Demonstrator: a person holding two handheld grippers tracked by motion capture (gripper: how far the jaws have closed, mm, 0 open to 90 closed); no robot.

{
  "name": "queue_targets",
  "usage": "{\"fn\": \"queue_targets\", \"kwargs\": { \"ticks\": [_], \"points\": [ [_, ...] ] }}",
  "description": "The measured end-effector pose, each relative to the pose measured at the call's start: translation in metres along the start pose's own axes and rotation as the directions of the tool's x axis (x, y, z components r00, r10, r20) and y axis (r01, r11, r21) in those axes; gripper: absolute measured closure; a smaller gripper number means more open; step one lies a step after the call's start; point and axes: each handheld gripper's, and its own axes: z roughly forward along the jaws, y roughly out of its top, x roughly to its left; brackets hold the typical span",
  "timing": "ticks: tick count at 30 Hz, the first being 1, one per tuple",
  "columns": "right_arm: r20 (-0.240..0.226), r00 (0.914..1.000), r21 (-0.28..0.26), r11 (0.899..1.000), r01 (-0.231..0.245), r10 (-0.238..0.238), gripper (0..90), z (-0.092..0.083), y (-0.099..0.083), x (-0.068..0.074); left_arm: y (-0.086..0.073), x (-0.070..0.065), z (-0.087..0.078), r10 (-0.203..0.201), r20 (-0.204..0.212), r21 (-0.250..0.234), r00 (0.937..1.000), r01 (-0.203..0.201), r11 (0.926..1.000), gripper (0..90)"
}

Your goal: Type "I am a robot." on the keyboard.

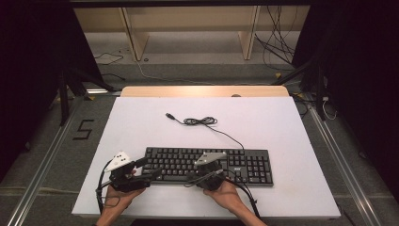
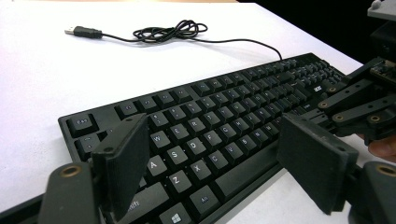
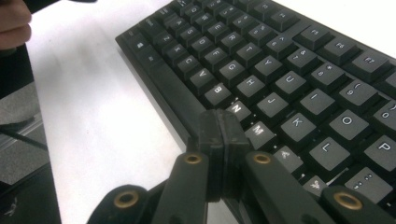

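A black keyboard lies across the near middle of the white table top. Its thin cable coils behind it and ends in a loose USB plug. My left gripper sits at the keyboard's left end. In the left gripper view it is open, with the keyboard beyond its jaws and nothing between them. My right gripper hovers at the keyboard's front edge. In the right gripper view it is shut on nothing, its tips just above the front edge by the N key.
The white top ends at a wooden strip at the far side. Beyond it stand wooden shelf legs and loose cables on the floor. A metal rail runs along the left. The right gripper's linkage is close to my left gripper.
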Motion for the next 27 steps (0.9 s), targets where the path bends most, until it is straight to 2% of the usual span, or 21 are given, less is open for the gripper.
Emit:
{"fn": "queue_targets", "kwargs": {
  "ticks": [7,18,20,25,27],
  "points": [
    [0.011,0.9999,0.027,1.000,0.001,-0.001,90.0,0.004,-0.001,0.000,0.000,0.000,0.000,0.001,0.001,0.002,1.0000,-0.001,1.0000,24.9],
    [0.006,0.9999,0.013,1.000,-0.012,0.012,90.0,0.004,-0.003,0.000,0.000,0.001,0.000,-0.002,-0.004,0.004,1.0000,0.002,1.0000,24.9],
    [-0.015,0.9997,0.007,1.000,-0.021,0.021,85.6,0.002,-0.003,-0.001,0.000,0.002,0.001,-0.002,-0.008,0.003,1.0000,0.002,1.0000,24.9],
    [-0.020,0.9993,-0.038,0.999,-0.032,0.031,79.3,-0.006,0.000,-0.001,-0.001,0.006,0.004,-0.016,-0.028,0.013,0.9995,0.016,0.9998,25.9],
    [-0.024,0.9991,-0.051,0.998,-0.036,0.034,75.4,-0.008,0.000,-0.002,-0.001,0.007,0.004,-0.020,-0.033,0.017,0.9993,0.020,0.9997,29.3]
  ]
}}
